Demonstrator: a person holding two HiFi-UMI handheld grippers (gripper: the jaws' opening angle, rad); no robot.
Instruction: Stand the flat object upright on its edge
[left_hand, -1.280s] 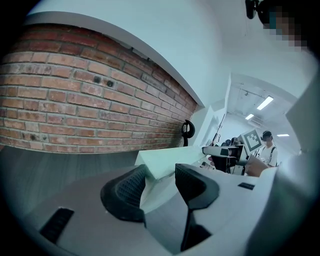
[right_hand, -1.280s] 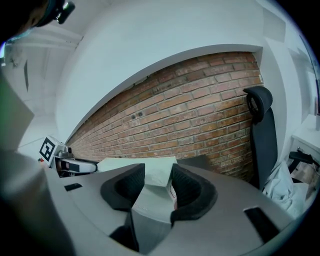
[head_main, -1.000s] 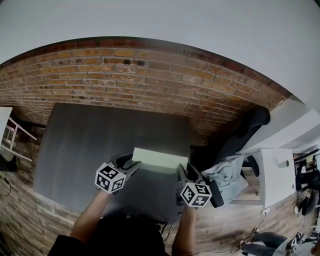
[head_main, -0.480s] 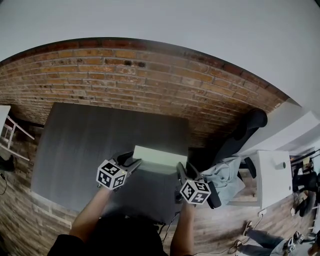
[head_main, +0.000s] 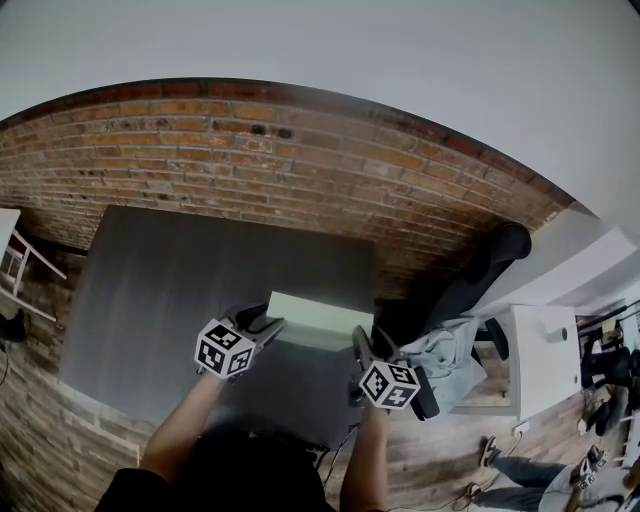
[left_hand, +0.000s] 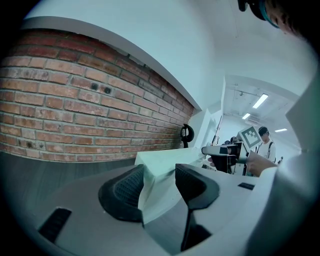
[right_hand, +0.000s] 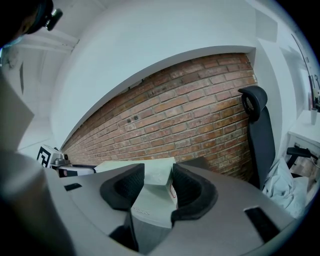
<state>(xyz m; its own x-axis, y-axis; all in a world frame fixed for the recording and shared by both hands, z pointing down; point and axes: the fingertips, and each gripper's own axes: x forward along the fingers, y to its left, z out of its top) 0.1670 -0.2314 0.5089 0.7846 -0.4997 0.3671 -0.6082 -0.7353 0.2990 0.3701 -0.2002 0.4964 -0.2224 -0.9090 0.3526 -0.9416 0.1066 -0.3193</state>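
The box (head_main: 318, 314) looks like pale, matt cardboard, smooth on its faces, with a little red print near 1 end. It sits on a table (head_main: 170, 290) with a dark grey, matt top that shows faint streaks. The left gripper (left_hand: 159, 175) has a smooth, matt grey plastic shell, and its 2 pads (left_hand: 125, 192) are black, dull and finely ribbed, like rubber. Its marker cube (head_main: 224, 350) carries flat black-and-white printed squares. The brick wall (head_main: 250, 160) is rough red brick with pale mortar joints. The plaster wall (head_main: 320, 40) above is smooth and white. The floor (head_main: 40, 440) looks like brown wood planks. Crumpled grey cloth (head_main: 450, 350) lies on a black chair (head_main: 490, 265).
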